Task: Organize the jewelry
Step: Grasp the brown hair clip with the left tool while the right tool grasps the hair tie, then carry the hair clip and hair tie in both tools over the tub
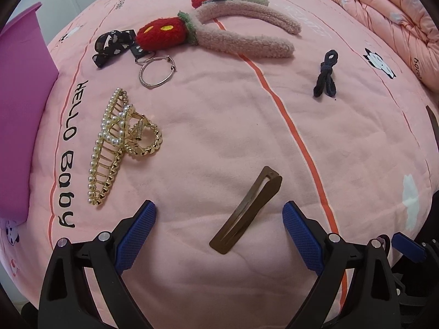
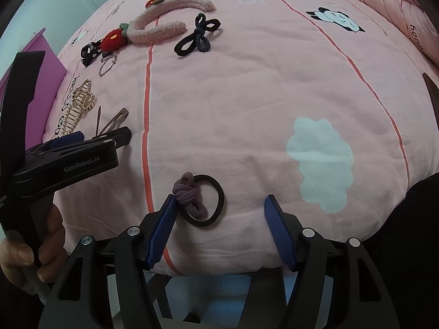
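Left wrist view, left gripper [image 1: 219, 213]: blue pads spread wide over the pink quilt [image 1: 214, 126], gripping nothing.
Brown snap clip [image 1: 247, 211]: flat on the quilt between the open fingers, slanted, touching neither pad.
Pearl claw clip [image 1: 120, 145]: gold, lying left of the snap clip, beside the "Hello Baby" print.
Silver bangle [image 1: 156, 71]: farther off, just beside a black patterned bow [image 1: 112, 45].
Fuzzy pink headband [image 1: 247, 30]: at the far side, a red plush strawberry on its end.
Dark hair ties [image 1: 326, 74]: bundled together, well to the right.
Purple box [image 1: 22, 104]: at the left edge.

Right wrist view, right gripper [image 2: 219, 208]: jaws apart, nothing squeezed.
Black hair tie [image 2: 211, 200]: on the quilt between the fingers, a mauve knotted tie [image 2: 188, 192] lying over it; the mauve one sits right against the left pad.
Left hand [image 2: 27, 252]: at the left edge, holding the other gripper's handle.
White cloud print [image 2: 321, 161]: on the quilt to the right.
Hair-tie bundle [image 2: 197, 34]: far side, near the headband.
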`<state>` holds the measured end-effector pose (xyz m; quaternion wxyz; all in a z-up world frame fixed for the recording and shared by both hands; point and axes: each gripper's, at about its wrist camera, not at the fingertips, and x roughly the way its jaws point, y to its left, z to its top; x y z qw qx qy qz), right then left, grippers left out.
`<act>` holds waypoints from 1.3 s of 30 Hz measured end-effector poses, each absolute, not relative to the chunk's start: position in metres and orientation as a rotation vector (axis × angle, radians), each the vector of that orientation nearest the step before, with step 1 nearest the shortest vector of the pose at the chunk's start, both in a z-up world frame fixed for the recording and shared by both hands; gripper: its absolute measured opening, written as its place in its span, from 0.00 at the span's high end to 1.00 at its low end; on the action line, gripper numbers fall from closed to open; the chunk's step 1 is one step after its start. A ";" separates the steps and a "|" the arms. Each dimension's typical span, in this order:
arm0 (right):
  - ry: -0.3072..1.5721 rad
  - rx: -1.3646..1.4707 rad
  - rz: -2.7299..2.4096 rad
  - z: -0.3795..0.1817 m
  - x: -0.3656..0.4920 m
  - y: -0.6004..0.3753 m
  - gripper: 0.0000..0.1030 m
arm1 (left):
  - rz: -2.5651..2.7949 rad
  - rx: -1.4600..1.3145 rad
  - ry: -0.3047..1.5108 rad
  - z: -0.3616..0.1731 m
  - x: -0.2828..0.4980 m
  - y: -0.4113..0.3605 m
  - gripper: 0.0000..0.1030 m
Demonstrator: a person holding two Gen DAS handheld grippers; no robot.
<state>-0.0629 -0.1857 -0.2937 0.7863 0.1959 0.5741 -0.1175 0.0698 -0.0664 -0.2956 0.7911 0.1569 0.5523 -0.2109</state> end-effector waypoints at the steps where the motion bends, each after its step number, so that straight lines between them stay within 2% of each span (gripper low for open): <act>1: 1.237 0.421 -0.254 -0.294 -0.063 -0.185 0.44 | -0.460 0.330 1.192 -0.295 0.070 -0.066 0.15; 6: 1.238 0.400 -0.246 -0.294 -0.062 -0.183 0.56 | -0.499 0.319 1.180 -0.291 0.063 -0.066 0.35; 8: 1.237 0.391 -0.236 -0.293 -0.061 -0.181 0.67 | -0.514 0.321 1.175 -0.290 0.059 -0.068 0.44; 12: 1.235 0.386 -0.215 -0.292 -0.061 -0.179 0.78 | -0.554 0.318 1.165 -0.285 0.053 -0.071 0.77; 13: 1.235 0.390 -0.212 -0.292 -0.061 -0.179 0.80 | -0.561 0.313 1.166 -0.284 0.053 -0.070 0.83; 15: 1.232 0.398 -0.207 -0.292 -0.061 -0.180 0.83 | -0.571 0.296 1.171 -0.283 0.054 -0.068 0.87; 26: 1.213 0.431 -0.181 -0.285 -0.065 -0.183 0.87 | -0.555 0.235 1.177 -0.267 0.054 -0.055 0.87; 39: 1.149 0.394 -0.149 -0.253 -0.067 -0.180 0.88 | -0.487 0.137 1.142 -0.229 0.055 -0.019 0.87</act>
